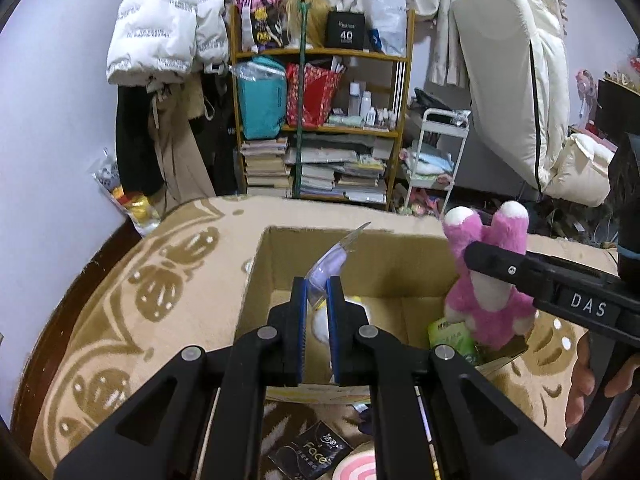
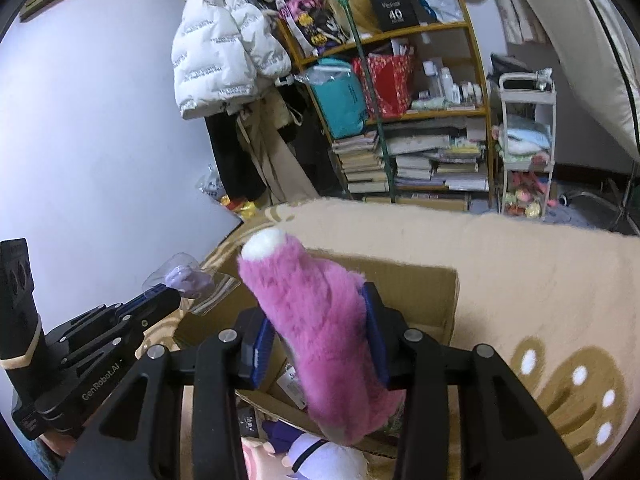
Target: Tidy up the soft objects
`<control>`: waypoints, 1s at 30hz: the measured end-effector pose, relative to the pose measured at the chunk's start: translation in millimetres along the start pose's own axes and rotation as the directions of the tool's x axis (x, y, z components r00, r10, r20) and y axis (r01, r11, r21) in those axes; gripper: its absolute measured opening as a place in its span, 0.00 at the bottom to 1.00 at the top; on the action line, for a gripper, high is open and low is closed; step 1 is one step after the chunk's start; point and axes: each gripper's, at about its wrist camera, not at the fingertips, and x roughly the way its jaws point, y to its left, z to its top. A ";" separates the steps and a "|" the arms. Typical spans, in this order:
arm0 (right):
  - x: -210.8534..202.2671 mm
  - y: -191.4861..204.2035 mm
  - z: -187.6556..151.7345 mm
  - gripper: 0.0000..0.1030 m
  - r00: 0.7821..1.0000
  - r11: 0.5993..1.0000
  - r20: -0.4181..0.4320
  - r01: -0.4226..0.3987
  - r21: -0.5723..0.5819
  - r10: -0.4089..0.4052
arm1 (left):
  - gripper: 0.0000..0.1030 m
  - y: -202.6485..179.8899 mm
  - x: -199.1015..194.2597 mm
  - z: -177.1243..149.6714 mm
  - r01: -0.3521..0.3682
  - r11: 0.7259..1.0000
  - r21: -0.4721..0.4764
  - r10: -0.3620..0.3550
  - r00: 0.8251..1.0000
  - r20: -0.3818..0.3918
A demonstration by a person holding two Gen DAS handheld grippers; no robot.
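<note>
Nearest, the left gripper [image 1: 318,292] has its blue pads pressed together on a clear plastic packet [image 1: 336,256] with something pale purple inside; what it is can't be made out, and the packet's lower end is hidden between the fingers. Right gripper [image 2: 320,332] pinches a pink plush toy [image 2: 316,332] across its middle, blue pads sunk into the fur; from the right wrist view only one white-tipped limb shows, the rest is cut off behind the fingers. In the left wrist view the same toy [image 1: 486,280] shows two white-tipped limbs up, hanging at the cardboard box's [image 1: 256,280] right wall. Box is open, sitting on a beige patterned blanket [image 1: 140,300]; inside it a white and yellow soft item [image 1: 320,320] and a green packet [image 1: 452,336], both partly blocked by fingers. Below the box a dark "Face" pack [image 1: 316,456] and a white-purple plush [image 2: 320,460], cropped by the frame. Farther back, a wooden shelf [image 1: 320,128] with books and bags, a white puffer jacket [image 1: 168,28] hanging left, a white cart [image 1: 436,160] right
</note>
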 end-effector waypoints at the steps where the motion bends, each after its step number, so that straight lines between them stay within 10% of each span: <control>1: 4.2 -2.1 -2.3 0.43 1.000 1.000 -0.010 0.003 0.002 -0.003 | 0.09 -0.3 4.6 -1.7 0.002 1.000 0.003 -0.002 1.000 -0.012; 12: 23.4 -6.0 -13.8 0.44 0.997 1.000 -0.072 0.009 -0.004 -0.009 | 0.11 2.7 21.4 -11.3 -0.021 1.000 0.001 0.021 0.997 -0.071; 20: 11.5 -7.0 -15.6 0.80 0.999 1.000 -0.044 -0.001 0.014 0.002 | 0.16 6.7 18.0 -14.4 -0.053 0.999 0.002 0.053 0.994 -0.093; 30: -8.8 -3.8 -15.6 0.83 1.000 0.999 -0.024 0.015 0.030 -0.015 | 0.35 7.3 3.0 -17.6 -0.081 0.996 0.023 0.083 0.989 -0.121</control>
